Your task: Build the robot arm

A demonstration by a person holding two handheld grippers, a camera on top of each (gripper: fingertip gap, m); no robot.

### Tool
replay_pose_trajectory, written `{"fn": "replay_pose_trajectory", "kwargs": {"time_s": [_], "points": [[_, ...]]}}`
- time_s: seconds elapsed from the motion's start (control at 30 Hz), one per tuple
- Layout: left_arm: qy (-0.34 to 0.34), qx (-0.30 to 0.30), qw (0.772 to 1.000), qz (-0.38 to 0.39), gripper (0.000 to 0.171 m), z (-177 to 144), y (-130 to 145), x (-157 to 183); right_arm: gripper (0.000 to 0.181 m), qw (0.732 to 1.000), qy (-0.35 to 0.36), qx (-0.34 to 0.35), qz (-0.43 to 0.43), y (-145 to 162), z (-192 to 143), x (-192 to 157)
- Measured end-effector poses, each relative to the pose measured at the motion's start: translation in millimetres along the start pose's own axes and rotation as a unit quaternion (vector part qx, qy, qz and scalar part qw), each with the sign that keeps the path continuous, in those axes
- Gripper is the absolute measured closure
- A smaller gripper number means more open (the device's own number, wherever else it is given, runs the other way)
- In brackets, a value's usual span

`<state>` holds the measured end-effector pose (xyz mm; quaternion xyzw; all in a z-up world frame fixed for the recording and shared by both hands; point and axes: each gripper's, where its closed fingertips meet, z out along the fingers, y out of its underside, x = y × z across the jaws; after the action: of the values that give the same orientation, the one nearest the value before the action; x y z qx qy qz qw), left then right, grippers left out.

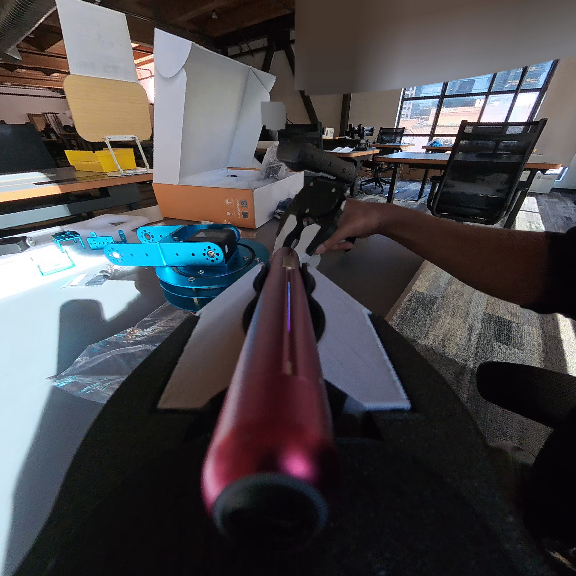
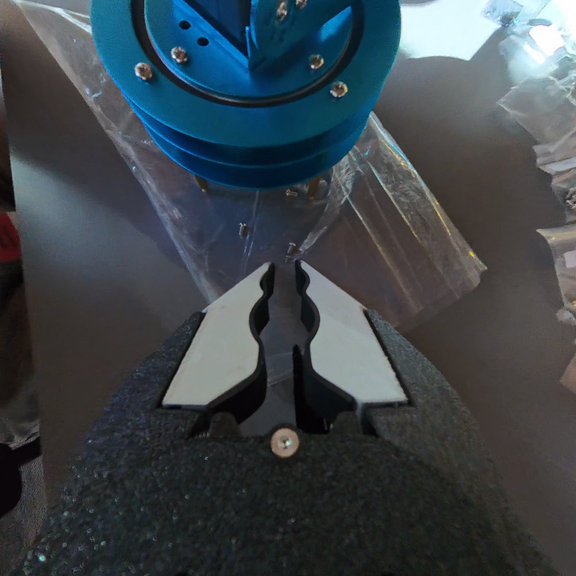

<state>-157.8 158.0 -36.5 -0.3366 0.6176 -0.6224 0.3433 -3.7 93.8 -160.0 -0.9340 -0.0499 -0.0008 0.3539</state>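
My left gripper (image 1: 284, 265) is shut on a long magenta tool (image 1: 277, 374) that runs forward between its white fingers (image 1: 215, 336), tip towards the right gripper. A blue metal turntable base (image 1: 199, 282) with a blue bracket arm and black servo (image 1: 212, 241) stands just left of the tip. My right gripper (image 1: 304, 247), held by a hand, hovers low over the table beyond it. In the right wrist view its fingers (image 2: 285, 265) stand a narrow gap apart, empty, just above small loose screws (image 2: 291, 247) on a clear plastic bag (image 2: 374, 233), in front of the blue base (image 2: 246, 93).
An open white and orange cardboard box (image 1: 205, 199) stands behind the base. Loose blue brackets (image 1: 99, 241) and clear bags (image 1: 103, 358) lie at the left. More bags (image 2: 558, 156) lie at the right. The table edge (image 1: 405, 290) drops to carpet; an office chair (image 1: 483, 171) stands beyond. The tips of one gripper are about 20 centimetres away from the tips of the other.
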Motion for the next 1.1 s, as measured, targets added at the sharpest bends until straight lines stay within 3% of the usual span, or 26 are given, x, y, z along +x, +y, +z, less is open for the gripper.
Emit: {"fn": "replay_pose_trajectory", "kwargs": {"time_s": [0.23,0.5,0.67,0.83,1.1], "points": [[-0.024,-0.012,1.000,-0.013,0.151,-10.8,10.1,-10.3,0.178,1.000,-0.029,-0.001,0.007,-5.1,6.2,-4.1],[-0.018,-0.007,0.999,-0.041,0.151,-16.0,10.9,-22.6,0.179,1.000,-0.007,0.015,0.007,-4.4,-2.1,0.0],[0.014,0.017,0.993,-0.116,0.151,-16.3,0.8,-31.9,0.179,0.991,0.020,0.114,-0.071,-54.2,-33.8,-31.5],[0.068,0.039,0.973,-0.219,0.151,-13.1,-10.0,-37.3,0.180,0.959,0.100,0.178,-0.197,-108.8,-38.3,-66.0],[0.063,0.030,0.964,-0.257,0.151,-17.5,-1.1,-53.0,0.180,0.948,0.105,0.193,-0.232,-137.5,-24.3,-81.7]]}}
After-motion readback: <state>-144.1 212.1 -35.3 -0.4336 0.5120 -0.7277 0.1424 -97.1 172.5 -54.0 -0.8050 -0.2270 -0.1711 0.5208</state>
